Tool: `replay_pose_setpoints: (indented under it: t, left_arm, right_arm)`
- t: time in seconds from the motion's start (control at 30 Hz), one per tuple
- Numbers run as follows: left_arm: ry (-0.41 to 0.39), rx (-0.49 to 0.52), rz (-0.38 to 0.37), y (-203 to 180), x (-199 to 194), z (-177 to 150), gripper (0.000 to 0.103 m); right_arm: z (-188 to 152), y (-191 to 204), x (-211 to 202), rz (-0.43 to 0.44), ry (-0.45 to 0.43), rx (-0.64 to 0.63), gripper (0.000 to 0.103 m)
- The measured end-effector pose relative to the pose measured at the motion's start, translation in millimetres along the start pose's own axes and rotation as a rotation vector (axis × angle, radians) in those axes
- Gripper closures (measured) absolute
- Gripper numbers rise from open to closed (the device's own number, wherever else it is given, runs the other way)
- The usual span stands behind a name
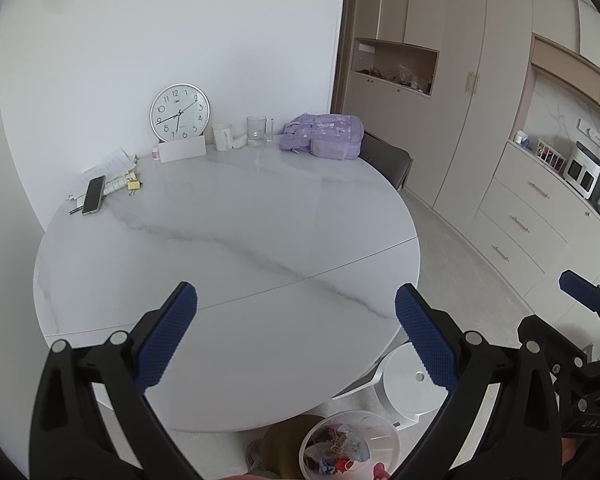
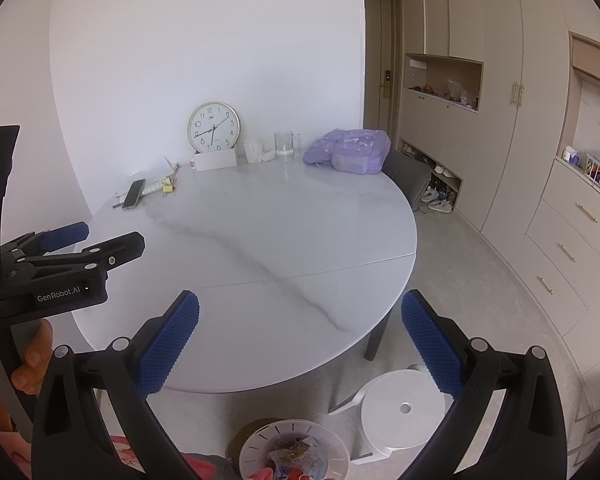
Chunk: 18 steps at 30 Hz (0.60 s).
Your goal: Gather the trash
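Note:
A clear round bin [image 1: 350, 446] with colourful crumpled wrappers inside stands on the floor below the near table edge; the right wrist view shows the same bin [image 2: 294, 452] at the bottom. My left gripper [image 1: 296, 336] hovers open over the near part of the round marble table [image 1: 228, 232], nothing between its blue pads. My right gripper [image 2: 300, 340] is likewise open and empty, held to the right of the left one. The left gripper [image 2: 76, 242] appears at the left edge of the right wrist view, held by a hand [image 2: 32, 360].
At the table's far side stand a wall clock [image 1: 179, 112], white card [image 1: 182, 149], white cup [image 1: 222, 136], glass mug [image 1: 258, 131], purple backpack [image 1: 324, 136], and a phone [image 1: 93, 195] on papers. A white stool [image 1: 410, 380] stands beside the bin. Cabinets line the right.

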<state>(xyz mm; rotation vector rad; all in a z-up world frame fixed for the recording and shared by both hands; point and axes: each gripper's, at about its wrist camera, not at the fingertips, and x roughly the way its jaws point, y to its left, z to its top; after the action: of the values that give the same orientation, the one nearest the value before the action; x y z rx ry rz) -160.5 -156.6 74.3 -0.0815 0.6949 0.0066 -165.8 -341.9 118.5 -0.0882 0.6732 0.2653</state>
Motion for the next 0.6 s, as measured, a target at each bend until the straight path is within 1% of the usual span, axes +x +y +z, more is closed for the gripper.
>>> replay_pose_setpoints:
  t: [0.6]
  left_arm:
    - [-0.010,0.009,0.019,-8.2,-0.7,-0.1,0.008]
  right_arm:
    - [-0.6,-1.9,-0.5,0.015,-0.008,-0.004,0.003]
